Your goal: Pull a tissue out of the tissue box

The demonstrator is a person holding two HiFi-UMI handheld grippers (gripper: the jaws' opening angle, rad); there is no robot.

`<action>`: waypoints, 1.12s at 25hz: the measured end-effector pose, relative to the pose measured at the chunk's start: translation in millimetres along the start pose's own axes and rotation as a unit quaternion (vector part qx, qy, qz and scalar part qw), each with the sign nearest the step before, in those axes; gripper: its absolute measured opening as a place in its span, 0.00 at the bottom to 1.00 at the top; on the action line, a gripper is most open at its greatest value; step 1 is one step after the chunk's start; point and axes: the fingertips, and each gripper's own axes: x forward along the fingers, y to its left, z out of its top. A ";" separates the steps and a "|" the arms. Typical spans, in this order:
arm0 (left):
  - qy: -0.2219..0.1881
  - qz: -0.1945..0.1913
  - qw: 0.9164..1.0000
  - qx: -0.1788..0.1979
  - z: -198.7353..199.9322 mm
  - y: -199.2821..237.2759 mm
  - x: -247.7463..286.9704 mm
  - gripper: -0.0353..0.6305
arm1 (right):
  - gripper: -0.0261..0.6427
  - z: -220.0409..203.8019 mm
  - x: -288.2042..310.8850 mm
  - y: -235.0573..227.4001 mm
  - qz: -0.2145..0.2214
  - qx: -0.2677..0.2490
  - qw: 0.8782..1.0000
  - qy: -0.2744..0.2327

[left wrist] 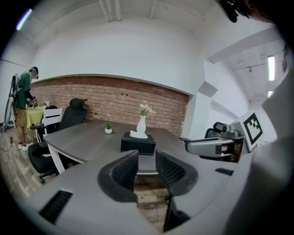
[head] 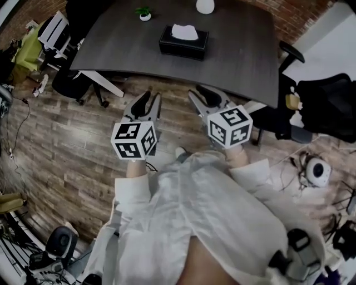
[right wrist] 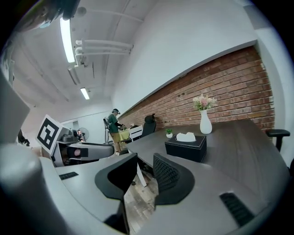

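A black tissue box (head: 183, 43) sits on the dark grey table (head: 239, 50), with a white tissue (head: 184, 32) sticking out of its top. Both grippers hover over the wooden floor, short of the table's near edge and well away from the box. The left gripper (head: 147, 103) is open with nothing between its jaws. The right gripper (head: 204, 96) beside it is also open and empty. In the left gripper view the box (left wrist: 138, 143) lies straight ahead beyond the jaws (left wrist: 146, 161). In the right gripper view the box (right wrist: 185, 148) is ahead and to the right of the jaws (right wrist: 144, 170).
A white vase (head: 205, 5) and a small potted plant (head: 144, 13) stand on the table behind the box. Black office chairs (head: 78, 83) (head: 289, 106) flank the table. Cables and gear litter the floor at both sides. A person (left wrist: 23, 112) stands far off.
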 end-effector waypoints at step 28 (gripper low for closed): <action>0.027 -0.026 0.998 -0.049 23.8 113.5 124.4 0.20 | 0.18 28.0 141.8 -94.4 -0.052 0.031 0.998 0.036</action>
